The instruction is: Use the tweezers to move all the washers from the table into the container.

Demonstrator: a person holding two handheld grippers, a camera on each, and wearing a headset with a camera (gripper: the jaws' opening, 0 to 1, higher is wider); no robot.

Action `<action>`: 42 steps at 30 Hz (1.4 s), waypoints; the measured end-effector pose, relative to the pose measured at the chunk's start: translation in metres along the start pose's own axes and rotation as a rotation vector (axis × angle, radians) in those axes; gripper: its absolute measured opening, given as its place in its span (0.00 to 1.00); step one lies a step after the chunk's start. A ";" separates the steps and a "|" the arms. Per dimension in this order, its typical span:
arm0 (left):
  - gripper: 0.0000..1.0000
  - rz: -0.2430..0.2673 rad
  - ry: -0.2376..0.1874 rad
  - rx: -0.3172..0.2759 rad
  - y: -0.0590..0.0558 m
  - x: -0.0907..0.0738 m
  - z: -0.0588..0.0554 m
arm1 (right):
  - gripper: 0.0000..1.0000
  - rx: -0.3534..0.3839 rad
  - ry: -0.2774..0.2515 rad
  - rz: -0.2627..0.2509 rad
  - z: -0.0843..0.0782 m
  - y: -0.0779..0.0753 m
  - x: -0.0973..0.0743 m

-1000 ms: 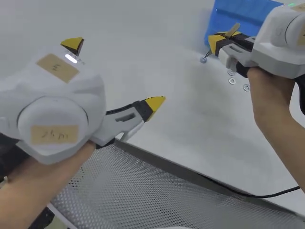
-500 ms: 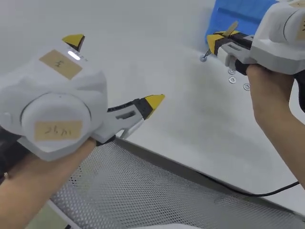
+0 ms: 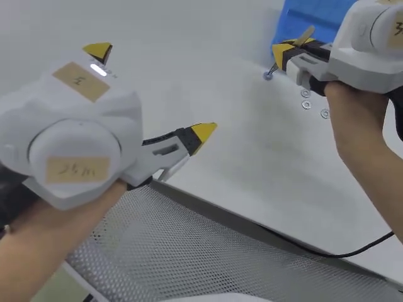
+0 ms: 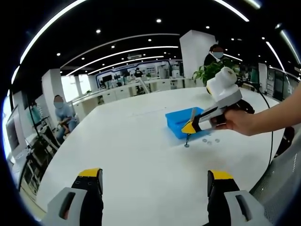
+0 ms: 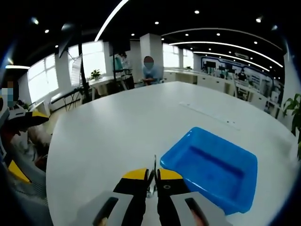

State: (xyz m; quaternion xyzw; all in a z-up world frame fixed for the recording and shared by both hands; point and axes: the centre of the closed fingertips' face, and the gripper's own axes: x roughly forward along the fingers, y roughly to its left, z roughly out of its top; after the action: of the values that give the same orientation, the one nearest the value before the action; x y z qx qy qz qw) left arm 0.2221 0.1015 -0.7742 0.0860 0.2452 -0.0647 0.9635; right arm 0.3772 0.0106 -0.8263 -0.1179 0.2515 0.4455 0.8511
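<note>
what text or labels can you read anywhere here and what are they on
upper tan sticker on the left gripper: one handwritten mark, too scrawled to read
lower tan sticker on the same gripper: handwritten scrawl, too blurred to read
third tan sticker on the right gripper, which clamps the tweezers: cut by the frame edge, unreadable
blue container and table: no text

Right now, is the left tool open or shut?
Open: the left tool shows its two yellow-tipped jaws wide apart, with bare white table between them and nothing held.
</note>
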 end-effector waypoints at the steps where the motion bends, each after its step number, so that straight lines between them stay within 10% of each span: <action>1: 0.94 0.000 0.000 0.000 0.000 0.000 0.000 | 0.04 -0.014 0.002 0.004 0.000 0.001 0.001; 16: 0.94 -0.002 -0.017 0.003 0.000 -0.001 0.002 | 0.03 -0.135 0.024 0.023 0.005 0.008 0.009; 42: 0.93 0.010 -0.018 0.018 0.001 -0.002 0.005 | 0.03 0.042 -0.035 -0.006 0.005 -0.004 -0.005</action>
State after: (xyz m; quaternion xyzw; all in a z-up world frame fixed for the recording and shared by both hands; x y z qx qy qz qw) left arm 0.2232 0.1015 -0.7691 0.0955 0.2354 -0.0627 0.9652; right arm 0.3800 0.0068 -0.8198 -0.0928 0.2457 0.4395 0.8590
